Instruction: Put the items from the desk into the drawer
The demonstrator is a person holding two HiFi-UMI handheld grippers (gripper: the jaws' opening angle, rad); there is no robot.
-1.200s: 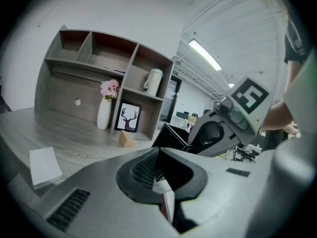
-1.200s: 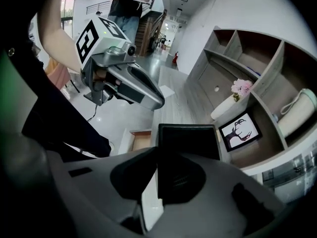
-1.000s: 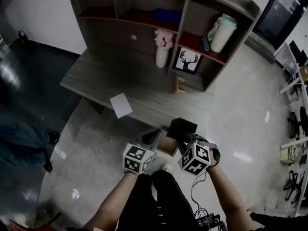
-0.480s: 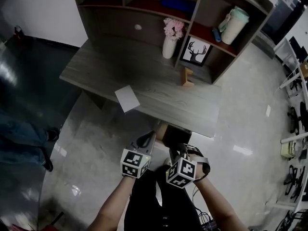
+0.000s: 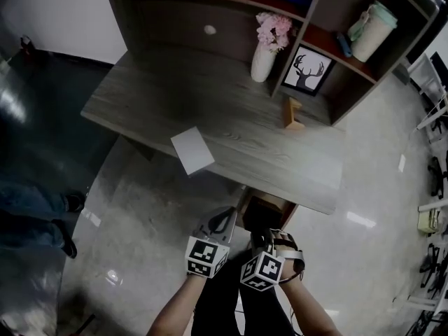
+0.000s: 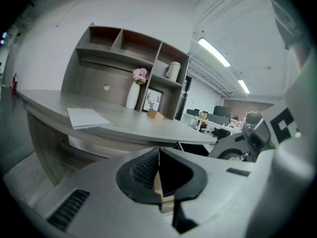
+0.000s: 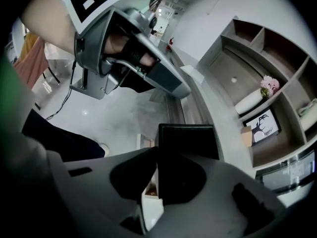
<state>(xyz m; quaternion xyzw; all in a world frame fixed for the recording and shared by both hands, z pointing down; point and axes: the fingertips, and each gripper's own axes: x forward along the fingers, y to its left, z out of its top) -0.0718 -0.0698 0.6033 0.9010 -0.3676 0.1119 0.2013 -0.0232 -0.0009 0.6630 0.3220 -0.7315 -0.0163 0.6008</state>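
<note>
Presently the right gripper (image 5: pixel 264 235) has its jaws closed on the near wall of a black box (image 5: pixel 264 215). In the right gripper view the pads pinch that wall at the seam (image 7: pixel 157 155), and the box (image 7: pixel 190 138) stands just beyond them. The box sits in the mouth of the open drawer (image 5: pixel 246 205), directly under the desk's front edge. How deep it sits cannot be told.

The left gripper (image 5: pixel 220 219) hangs just beside the drawer's left side. Its jaws are together with nothing between them (image 6: pixel 158 155), and it is clear of the box.

Edges and room: the desk (image 5: pixel 231 117) front edge runs just above both grippers. Bare glossy floor lies to the left of the drawer. A bystander's legs (image 5: pixel 35 212) stand well apart at far left.

Still on the desk:
- A white sheet (image 5: pixel 192 150) lies flat, with one corner overhanging the front edge.
- A small wooden block (image 5: pixel 294 113) stands near the back, at the foot of the shelf unit (image 5: pixel 182 19).

A vase of pink flowers (image 5: pixel 264 54) stands near the block, at the back of the desk against the shelf unit.
</note>
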